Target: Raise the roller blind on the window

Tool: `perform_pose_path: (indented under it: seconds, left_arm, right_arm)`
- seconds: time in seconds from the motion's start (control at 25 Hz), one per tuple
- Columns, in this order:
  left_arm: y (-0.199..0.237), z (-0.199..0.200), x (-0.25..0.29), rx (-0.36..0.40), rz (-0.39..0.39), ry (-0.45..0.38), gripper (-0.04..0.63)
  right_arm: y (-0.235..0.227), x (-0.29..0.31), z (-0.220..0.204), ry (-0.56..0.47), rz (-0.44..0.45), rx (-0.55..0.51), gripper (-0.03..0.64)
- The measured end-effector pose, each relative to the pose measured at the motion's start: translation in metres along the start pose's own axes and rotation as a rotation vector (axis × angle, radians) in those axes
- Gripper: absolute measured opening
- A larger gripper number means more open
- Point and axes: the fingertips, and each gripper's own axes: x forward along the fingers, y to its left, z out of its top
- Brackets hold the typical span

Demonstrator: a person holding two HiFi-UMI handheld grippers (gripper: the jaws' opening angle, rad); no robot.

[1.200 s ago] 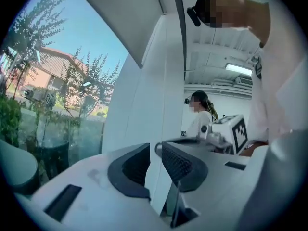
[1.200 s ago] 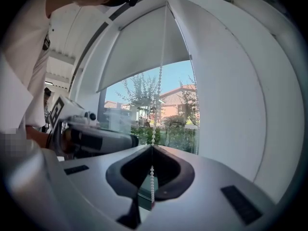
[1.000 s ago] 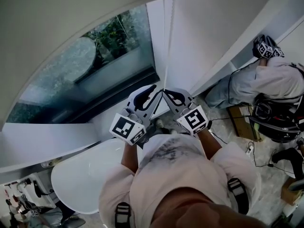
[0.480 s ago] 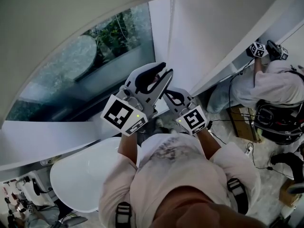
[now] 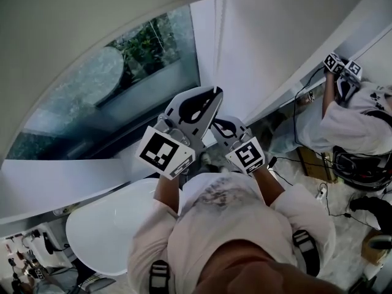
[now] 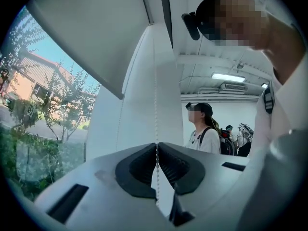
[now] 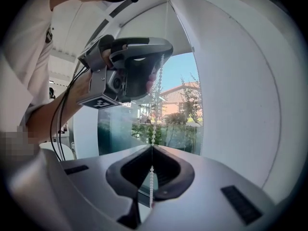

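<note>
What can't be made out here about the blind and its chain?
1. Roller above the blind: cut off by the head view's top edge; outside both gripper views.
2. The bead chain, its lower end: hidden under the left gripper and right gripper bodies in their own views, behind both in the head view.
3. Single beads, head view: too small; the chain reads as a thin line.

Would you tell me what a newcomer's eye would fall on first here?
Two white grippers at mid-frame, the left gripper just above the right gripper, both shut on a thin white bead chain. Upper left, the pale roller blind hangs partly over the glass window, greenery outside.
</note>
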Motion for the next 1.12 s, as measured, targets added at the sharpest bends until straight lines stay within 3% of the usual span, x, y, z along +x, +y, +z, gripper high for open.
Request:
perform_pose_path:
  seconds: [1.12]
  left_arm:
    - [0.005, -0.118, -0.010, -0.182, 0.046, 0.137, 0.015]
  right_arm:
    - [0.002, 0.010, -0.117, 0.227, 0.054, 0.070, 0.061]
